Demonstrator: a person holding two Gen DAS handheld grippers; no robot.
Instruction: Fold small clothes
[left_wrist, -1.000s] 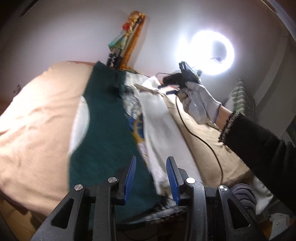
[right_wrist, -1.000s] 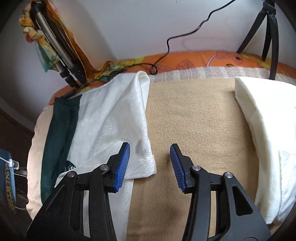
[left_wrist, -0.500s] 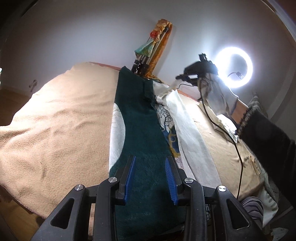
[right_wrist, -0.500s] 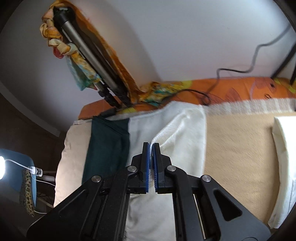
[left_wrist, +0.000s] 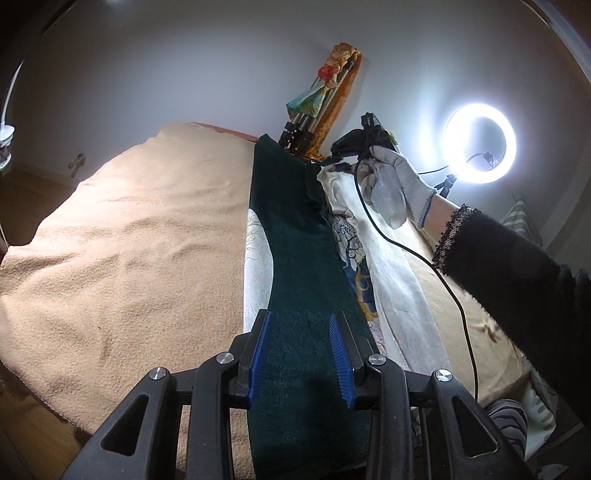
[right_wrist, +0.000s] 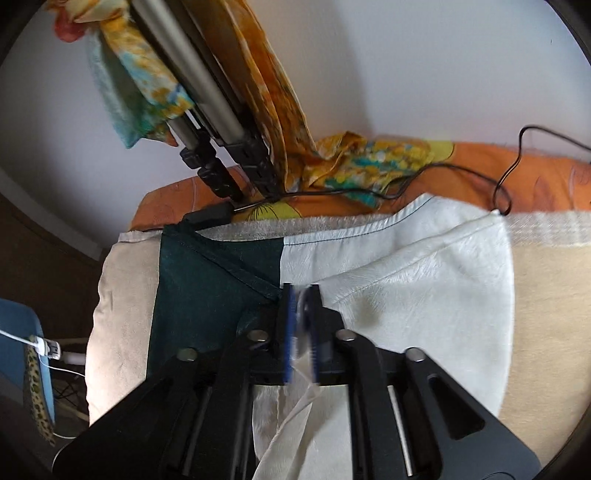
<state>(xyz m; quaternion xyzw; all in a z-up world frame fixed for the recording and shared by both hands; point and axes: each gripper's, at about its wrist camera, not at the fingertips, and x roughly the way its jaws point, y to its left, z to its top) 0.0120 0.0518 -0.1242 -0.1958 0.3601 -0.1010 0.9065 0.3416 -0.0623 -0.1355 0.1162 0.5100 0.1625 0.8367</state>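
A long garment lies on the beige blanket (left_wrist: 129, 240): a dark green part (left_wrist: 295, 240) with a white part (left_wrist: 395, 280) folded along its right side. My left gripper (left_wrist: 300, 354) is open, low over the near end of the green part. My right gripper (right_wrist: 301, 317) is shut on a fold of the white part (right_wrist: 424, 288) at the far end, next to the green part (right_wrist: 199, 280). In the left wrist view the gloved hand (left_wrist: 391, 184) holds the right gripper (left_wrist: 360, 142) there.
A folded tripod (right_wrist: 207, 103) wrapped in a colourful scarf leans on the wall behind the bed. A black cable (right_wrist: 443, 173) runs along the orange bed edge. A lit ring light (left_wrist: 480, 144) stands at the right. A striped item (left_wrist: 506, 421) lies at the near right.
My right gripper shut on the white fabric's edge and carried it left toward the green part. My left gripper moved left from the white edge to over the green part, still open.
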